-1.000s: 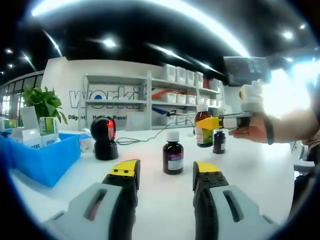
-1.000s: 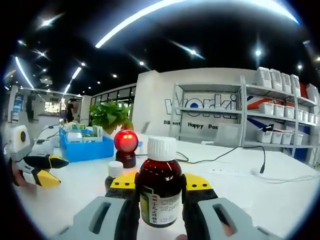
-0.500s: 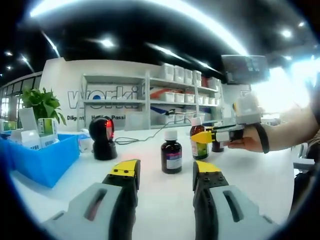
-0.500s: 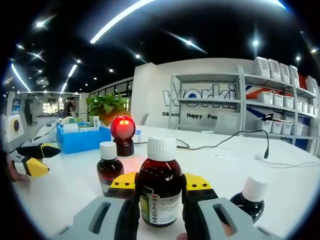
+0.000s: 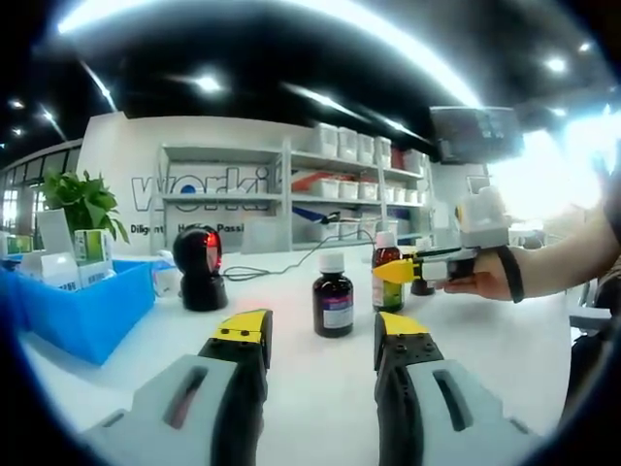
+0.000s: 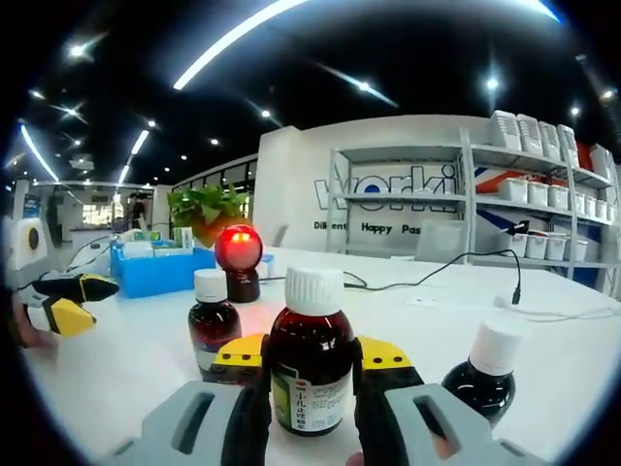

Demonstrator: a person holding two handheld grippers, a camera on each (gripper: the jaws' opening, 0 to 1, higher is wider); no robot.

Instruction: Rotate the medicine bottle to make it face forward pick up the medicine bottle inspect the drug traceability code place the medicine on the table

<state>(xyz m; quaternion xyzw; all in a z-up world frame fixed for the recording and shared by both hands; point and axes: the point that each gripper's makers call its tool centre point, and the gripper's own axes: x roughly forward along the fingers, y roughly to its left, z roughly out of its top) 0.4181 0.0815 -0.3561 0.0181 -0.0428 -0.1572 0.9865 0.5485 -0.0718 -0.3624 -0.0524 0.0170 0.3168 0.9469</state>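
My right gripper (image 6: 310,351) is shut on a brown medicine bottle (image 6: 311,374) with a white cap and a green-and-white label that faces the camera. In the left gripper view, that bottle (image 5: 385,277) is upright, low over or on the white table (image 5: 291,388), held by the right gripper (image 5: 400,270) in a person's hand. A smaller brown bottle (image 5: 335,294) stands just ahead of my left gripper (image 5: 322,330), which is open with nothing between its fingers. The same small bottle (image 6: 212,320) is left of the held one, and a dark bottle (image 6: 480,374) is to its right.
A black scanner (image 5: 199,267) with a red light (image 6: 240,248) stands further back on the table. A blue bin (image 5: 82,306) of medicine boxes sits at the left beside a green plant (image 5: 82,199). A black cable (image 6: 456,272) trails across the table. Shelves (image 5: 291,194) line the back wall.
My right gripper has brought the held bottle down from above the table to about table level, near the two other bottles. The left gripper has stayed where it was.
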